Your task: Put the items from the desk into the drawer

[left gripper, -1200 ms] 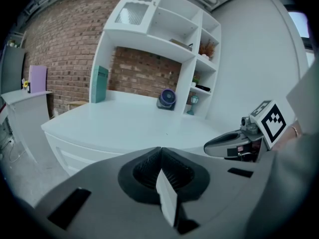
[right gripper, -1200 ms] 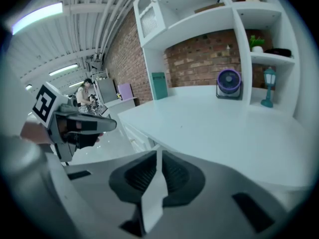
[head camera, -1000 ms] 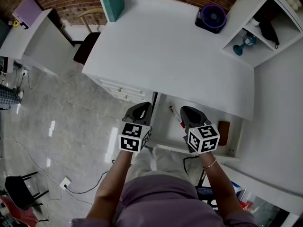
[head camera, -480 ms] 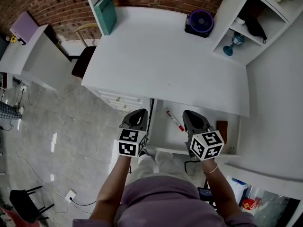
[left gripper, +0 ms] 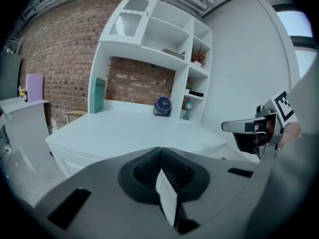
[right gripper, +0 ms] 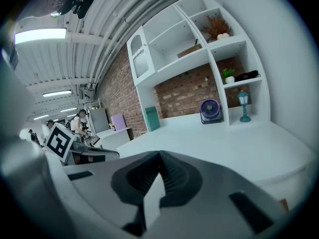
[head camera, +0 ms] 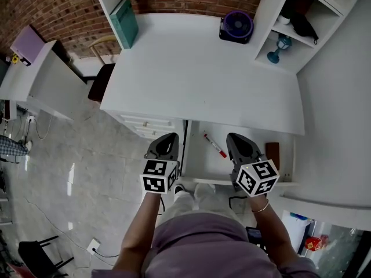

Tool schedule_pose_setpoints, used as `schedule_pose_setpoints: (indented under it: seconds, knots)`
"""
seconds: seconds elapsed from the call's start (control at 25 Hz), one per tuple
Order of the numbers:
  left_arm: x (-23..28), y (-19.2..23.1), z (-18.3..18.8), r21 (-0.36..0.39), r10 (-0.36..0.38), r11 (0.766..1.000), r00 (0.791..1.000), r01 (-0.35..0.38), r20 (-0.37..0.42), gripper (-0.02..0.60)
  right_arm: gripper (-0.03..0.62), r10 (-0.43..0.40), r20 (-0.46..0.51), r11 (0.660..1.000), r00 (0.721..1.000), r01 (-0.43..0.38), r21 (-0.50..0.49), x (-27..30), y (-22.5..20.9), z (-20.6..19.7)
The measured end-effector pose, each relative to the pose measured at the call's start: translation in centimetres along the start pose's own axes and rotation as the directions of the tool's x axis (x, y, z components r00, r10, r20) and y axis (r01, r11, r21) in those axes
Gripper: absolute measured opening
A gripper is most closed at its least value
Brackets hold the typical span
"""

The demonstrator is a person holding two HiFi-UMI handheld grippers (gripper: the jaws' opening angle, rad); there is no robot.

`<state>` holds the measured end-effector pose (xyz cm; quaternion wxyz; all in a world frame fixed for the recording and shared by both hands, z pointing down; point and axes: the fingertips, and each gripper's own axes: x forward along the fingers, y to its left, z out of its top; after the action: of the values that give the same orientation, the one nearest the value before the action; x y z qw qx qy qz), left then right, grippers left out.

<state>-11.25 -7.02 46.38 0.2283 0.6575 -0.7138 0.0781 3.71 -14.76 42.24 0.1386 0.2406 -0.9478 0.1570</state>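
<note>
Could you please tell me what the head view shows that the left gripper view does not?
Only the head view shows the open drawer below the desk's front edge, with a red pen and a brown item inside. Only the left gripper view shows the upper shelves with a plant, and the left tool with its jaws together on nothing. Both show the white desk, purple fan, teal book, blue lamp and right tool.

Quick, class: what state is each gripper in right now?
Left gripper: closed, holding nothing.
Right gripper: closed, holding nothing.
</note>
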Motion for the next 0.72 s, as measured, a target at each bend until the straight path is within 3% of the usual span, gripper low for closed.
schedule_pose_setpoints:
  seconds: [0.72]
  knots:
    - [-1.2,-0.5,0.9,0.001,-0.024,1.0,0.999,0.024,0.039,0.0,0.003,-0.054,0.045,0.998,0.998,0.055,-0.034,-2.1,-0.3,0.7]
